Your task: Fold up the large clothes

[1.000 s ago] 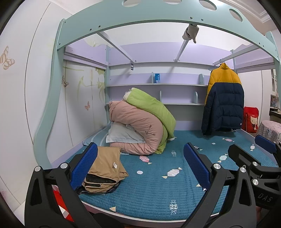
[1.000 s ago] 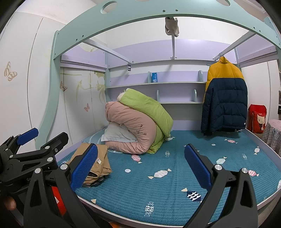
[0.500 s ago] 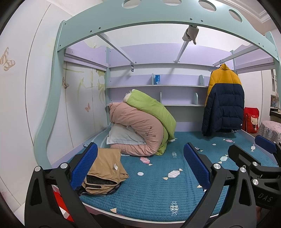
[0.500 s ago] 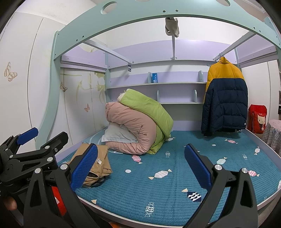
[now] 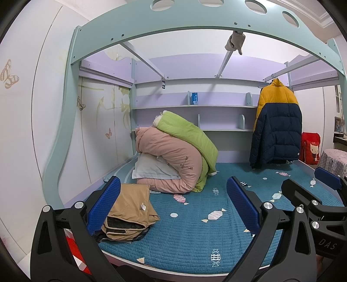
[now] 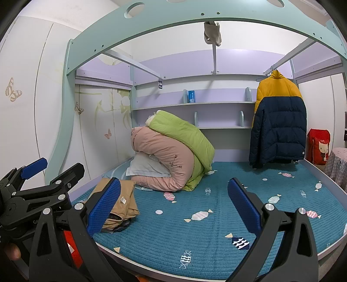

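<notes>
A folded tan garment (image 5: 130,212) with a dark lining lies on the front left of the blue bed cover (image 5: 190,234); it also shows in the right wrist view (image 6: 121,201). A yellow and navy puffer jacket (image 5: 276,128) hangs from a rail at the back right, also seen in the right wrist view (image 6: 278,123). My left gripper (image 5: 173,204) is open and empty, held in front of the bed edge. My right gripper (image 6: 173,206) is open and empty beside it, and shows at the right of the left wrist view (image 5: 314,195).
Rolled pink (image 5: 171,160) and green (image 5: 188,136) quilts with a white pillow (image 5: 149,169) sit at the back left. A teal bunk frame (image 5: 195,19) arches overhead. A red bag (image 5: 310,147) stands at the far right. Shelves (image 5: 195,106) line the back wall.
Both grippers have barely shifted; the scene looks almost the same. Both stay open and empty.
</notes>
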